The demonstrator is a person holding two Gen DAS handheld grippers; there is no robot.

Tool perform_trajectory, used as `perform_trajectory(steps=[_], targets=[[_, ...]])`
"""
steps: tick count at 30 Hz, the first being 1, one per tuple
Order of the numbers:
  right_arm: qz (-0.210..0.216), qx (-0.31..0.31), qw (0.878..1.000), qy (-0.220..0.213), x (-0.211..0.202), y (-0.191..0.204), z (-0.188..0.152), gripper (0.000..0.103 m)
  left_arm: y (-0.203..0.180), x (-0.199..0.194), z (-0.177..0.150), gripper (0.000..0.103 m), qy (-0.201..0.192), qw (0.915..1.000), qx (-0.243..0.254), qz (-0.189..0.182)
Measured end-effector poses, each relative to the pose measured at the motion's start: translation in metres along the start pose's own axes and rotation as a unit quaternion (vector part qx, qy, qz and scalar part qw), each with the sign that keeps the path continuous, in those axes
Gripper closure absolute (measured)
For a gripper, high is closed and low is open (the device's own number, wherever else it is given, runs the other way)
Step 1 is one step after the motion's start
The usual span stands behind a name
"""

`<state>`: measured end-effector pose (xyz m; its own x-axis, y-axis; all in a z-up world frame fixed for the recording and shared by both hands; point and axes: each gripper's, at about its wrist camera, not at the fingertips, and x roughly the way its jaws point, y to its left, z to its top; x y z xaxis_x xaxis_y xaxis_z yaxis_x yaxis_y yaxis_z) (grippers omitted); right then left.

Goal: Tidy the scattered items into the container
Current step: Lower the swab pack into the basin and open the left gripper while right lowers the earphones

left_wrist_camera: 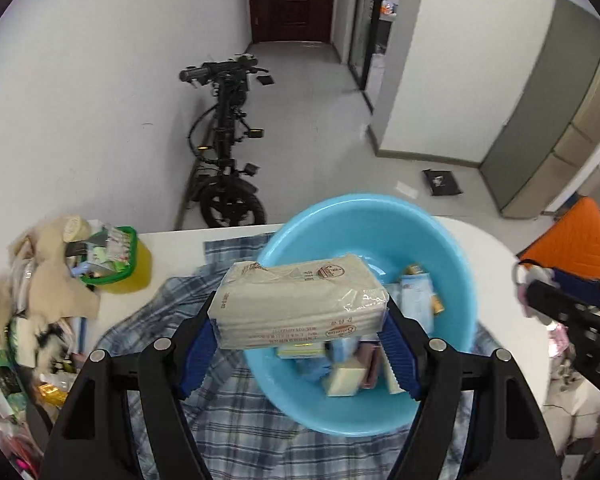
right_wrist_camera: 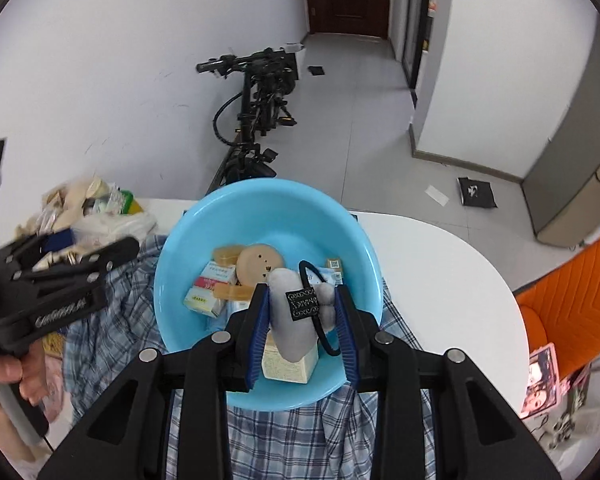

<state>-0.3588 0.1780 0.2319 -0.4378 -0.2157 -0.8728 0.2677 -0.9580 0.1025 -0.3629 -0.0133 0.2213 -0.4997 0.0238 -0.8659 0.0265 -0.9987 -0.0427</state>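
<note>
Blue ribbed pads on both grippers, each clamped on a load. Left gripper (left_wrist_camera: 300,332) — jaws closed on a plastic-wrapped beige tissue pack (left_wrist_camera: 300,300), gripped at its two short ends and held above the near-left rim of the round light-blue plastic basin (left_wrist_camera: 452,280). Right gripper (right_wrist_camera: 302,320) — jaws pinched tight on a small grey plush toy with a black loop and woven tag (right_wrist_camera: 296,320), hanging over the near part of the basin. A hand (right_wrist_camera: 8,372) holds the left gripper's handle at the left edge of the right wrist view.

Basin sits on a blue-and-white plaid cloth (left_wrist_camera: 228,408) spread over the white table (right_wrist_camera: 440,272). Inside it: small boxes, a tan round disc (right_wrist_camera: 260,266), yellowish blocks, all jumbled.

Far left on the table, a heap of clutter — beige cloth (left_wrist_camera: 48,280), a yellow tub with a green rim (left_wrist_camera: 128,264).

Beyond the table, a black bicycle (left_wrist_camera: 224,140) leans by the white wall; farther off, a dark wooden door (left_wrist_camera: 292,0).
</note>
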Motion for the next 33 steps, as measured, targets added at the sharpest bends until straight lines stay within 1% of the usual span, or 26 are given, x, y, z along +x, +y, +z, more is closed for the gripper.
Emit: perform_trajectory(steps=[3,6,10,12,15,16,18,20,22,24,28,33], targets=[[-0.005,-0.003,1.0,0.004,0.001,0.001,0.001,0.072,-0.009,-0.005,0.0,0.027,-0.009,0.9997,0.02,0.006],[-0.006,-0.011,1.0,0.006,0.008,0.007,0.0,0.072,-0.007,-0.001,0.002,0.027,-0.004,0.9998,0.019,0.003],[-0.012,-0.017,1.0,0.017,0.028,0.007,-0.001,0.072,-0.006,0.023,-0.001,0.027,0.009,0.9998,0.016,-0.001],[-0.006,-0.017,1.0,0.025,0.04,0.005,-0.003,0.072,-0.006,0.039,-0.005,0.027,0.019,0.9997,0.014,-0.005],[-0.004,-0.014,0.999,0.037,0.06,0.003,-0.008,0.072,-0.008,0.063,-0.011,0.027,0.037,0.9991,0.019,0.0],[0.004,-0.006,0.999,0.042,0.068,0.001,-0.01,0.072,-0.009,0.072,-0.014,0.027,0.042,0.9989,0.02,-0.001],[0.012,0.01,0.999,0.05,0.084,-0.002,-0.013,0.072,-0.008,0.084,-0.017,0.027,0.049,0.9987,0.013,-0.01],[0.006,0.004,0.998,0.061,0.099,0.001,-0.018,0.072,-0.007,0.099,-0.022,0.027,0.058,0.9981,0.005,-0.018],[0.006,0.002,0.998,0.069,0.111,0.003,-0.022,0.072,-0.009,0.111,-0.028,0.027,0.068,0.9975,0.011,-0.017],[0.011,0.007,0.997,0.073,0.118,0.002,-0.024,0.072,-0.009,0.121,-0.033,0.027,0.074,0.9971,0.012,-0.013],[0.004,0.008,0.997,0.078,0.124,-0.004,-0.028,0.072,-0.005,0.137,-0.04,0.027,0.083,0.9963,0.007,-0.017],[0.002,0.018,0.997,0.076,0.125,-0.013,-0.028,0.072,-0.002,0.146,-0.044,0.027,0.089,0.9959,-0.003,-0.016]])
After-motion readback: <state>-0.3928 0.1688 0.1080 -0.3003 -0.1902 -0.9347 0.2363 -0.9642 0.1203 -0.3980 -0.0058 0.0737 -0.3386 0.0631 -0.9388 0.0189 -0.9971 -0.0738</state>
